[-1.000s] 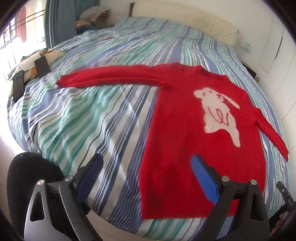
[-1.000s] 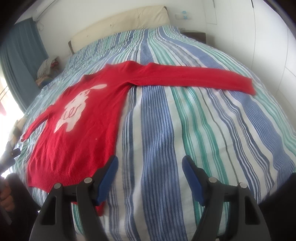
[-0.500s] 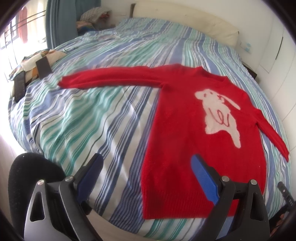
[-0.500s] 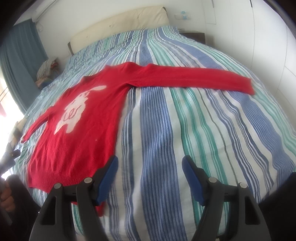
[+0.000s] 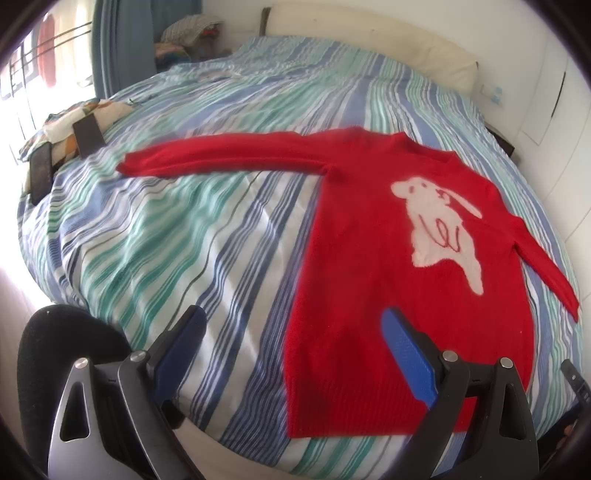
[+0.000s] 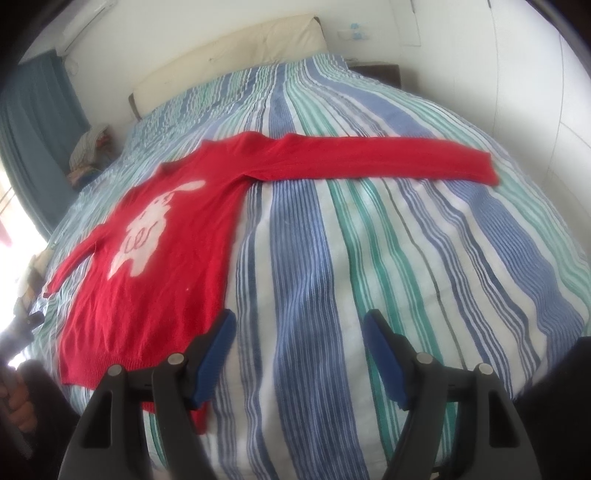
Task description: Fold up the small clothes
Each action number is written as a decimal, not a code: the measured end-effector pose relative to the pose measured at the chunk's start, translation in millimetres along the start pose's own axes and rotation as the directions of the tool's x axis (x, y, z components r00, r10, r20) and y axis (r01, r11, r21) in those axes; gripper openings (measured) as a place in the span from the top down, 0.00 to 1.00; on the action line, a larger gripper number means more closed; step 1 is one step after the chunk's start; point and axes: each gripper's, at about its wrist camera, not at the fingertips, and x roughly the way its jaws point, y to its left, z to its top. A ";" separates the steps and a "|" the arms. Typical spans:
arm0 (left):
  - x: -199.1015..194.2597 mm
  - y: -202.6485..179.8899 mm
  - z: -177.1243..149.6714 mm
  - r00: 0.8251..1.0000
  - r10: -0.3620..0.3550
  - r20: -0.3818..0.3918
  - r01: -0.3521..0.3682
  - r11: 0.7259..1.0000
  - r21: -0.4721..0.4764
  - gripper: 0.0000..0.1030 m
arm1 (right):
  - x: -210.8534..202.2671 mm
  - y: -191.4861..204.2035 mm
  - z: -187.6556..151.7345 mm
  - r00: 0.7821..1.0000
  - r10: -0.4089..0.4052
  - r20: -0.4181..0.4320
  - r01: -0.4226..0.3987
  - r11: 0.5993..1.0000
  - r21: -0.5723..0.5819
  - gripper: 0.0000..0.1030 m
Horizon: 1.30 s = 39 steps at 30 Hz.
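Bedroom, one bed, one garment laid out.

Far left: bright window with a blue curtain [image 5: 122,44] beside it; a heap of mixed fabrics [image 5: 188,35] sits in the corner behind the bed.

Left edge of bed: a patterned cushion or folded cloth [image 5: 70,122] with two dark flat objects [image 5: 88,140] on or beside it (what they are cannot be told).

Surface: bed [image 5: 177,236] covered by a spread striped in blue, green and white, lightly rumpled, stripes running from near edge to far. A cream headboard [image 5: 373,40] stands against the far wall.

Task item: red sweater [image 5: 369,258], lying flat and face up on the bed toward the near edge, a white rabbit motif [image 5: 439,229] on the chest. One sleeve stretches straight out to the left; the other lies down along the right side in the left wrist view. The hem sits at the near edge of the mattress.

Left gripper [image 5: 291,339]: blue-padded jaws spread wide, nothing between them, held above the near bed edge over the sweater's hem.

Right gripper [image 6: 299,343]: jaws spread, empty, above bare striped cover just right of the sweater's body [image 6: 147,266].

Far right: white walls, a white cupboard door [image 5: 550,99], and a dark bedside unit [image 6: 376,72] next to the bed.
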 end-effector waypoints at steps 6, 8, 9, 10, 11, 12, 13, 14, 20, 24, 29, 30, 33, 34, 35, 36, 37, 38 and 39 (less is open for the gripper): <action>2.1 1.3 -0.1 1.000 0.003 0.000 -0.003 1.000 -0.007 0.06 | 0.5 0.4 -0.2 1.000 -0.001 -0.001 0.001 1.000 -0.007 0.31; 2.1 1.6 -0.2 1.000 0.005 0.002 -0.005 1.000 -0.009 0.06 | 1.2 0.8 0.1 1.000 -0.002 -0.002 0.002 1.000 -0.010 0.31; 2.0 1.8 -0.3 1.000 0.006 0.003 -0.006 1.000 -0.009 0.06 | 1.3 0.9 0.1 1.000 -0.002 -0.001 0.002 1.000 -0.010 0.31; 1.7 2.5 -0.1 1.000 0.006 0.004 -0.006 1.000 -0.010 0.06 | 1.1 0.8 0.0 1.000 -0.003 0.000 0.003 1.000 -0.010 0.31; 1.3 2.0 -0.4 1.000 0.007 0.005 -0.007 1.000 -0.011 0.06 | 1.1 0.9 -0.1 1.000 -0.003 0.000 0.003 1.000 -0.009 0.31; 1.0 2.3 -0.3 1.000 0.007 0.005 -0.007 1.000 -0.011 0.06 | 1.1 0.8 -0.1 1.000 -0.003 0.001 0.003 1.000 -0.008 0.31; 0.9 2.0 -0.4 1.000 0.007 0.006 -0.007 1.000 -0.011 0.06 | 1.0 1.0 0.4 1.000 -0.003 0.002 0.003 1.000 -0.007 0.31; 0.9 1.9 -0.5 1.000 0.008 0.006 -0.008 1.000 -0.010 0.06 | 1.0 1.0 0.6 1.000 -0.003 0.003 0.003 1.000 -0.006 0.31; -1.1 3.8 0.8 1.000 0.012 0.011 -0.012 1.000 -0.011 0.06 | -2.1 -2.9 4.5 1.000 0.023 0.003 -0.023 1.000 0.021 0.31; -3.3 8.9 2.2 1.000 0.009 0.022 -0.009 1.000 -0.027 0.06 | -3.3 -22.0 21.4 0.999 0.042 0.002 -0.042 0.997 0.067 0.31; 2.0 6.3 1.7 1.000 0.014 0.001 -0.014 0.999 -0.029 0.06 | -5.8 -95.5 62.9 0.996 0.050 0.071 -0.068 0.958 0.279 0.31; 1.6 4.4 1.2 1.000 0.017 0.003 -0.017 1.000 -0.022 0.06 | -3.1 -112.4 70.2 0.995 0.062 0.083 -0.086 0.940 0.330 0.31; -0.7 -2.3 -0.5 0.999 0.029 0.014 -0.029 1.000 0.006 0.06 | 14.3 -160.5 87.7 0.988 0.110 0.112 -0.150 0.869 0.471 0.31; -0.6 -4.2 -1.3 0.999 0.032 0.014 -0.033 0.999 0.013 0.06 | 22.7 -174.3 91.8 0.986 0.118 0.117 -0.162 0.844 0.511 0.31; -0.3 -6.1 -2.6 0.999 0.036 0.012 -0.037 0.999 0.020 0.06 | 32.9 -186.5 95.5 0.984 0.136 0.117 -0.178 0.818 0.547 0.31; 0.6 -7.2 -3.5 0.999 0.041 0.008 -0.041 0.999 0.026 0.06 | 42.9 -197.9 98.1 0.983 0.143 0.118 -0.185 0.793 0.581 0.31; 1.7 -7.9 -4.3 0.999 0.045 0.003 -0.046 0.998 0.031 0.06 | 53.4 -208.3 100.3 0.981 0.155 0.120 -0.196 0.765 0.613 0.31; 2.5 -8.4 -5.5 0.999 0.051 -0.001 -0.051 0.998 0.036 0.06 | 63.6 -218.3 101.1 0.977 0.165 0.132 -0.211 0.732 0.648 0.31; 3.5 -8.6 -6.1 0.998 0.056 -0.004 -0.056 0.998 0.041 0.06 | 71.6 -227.3 101.3 0.976 0.155 0.150 -0.216 0.696 0.685 0.32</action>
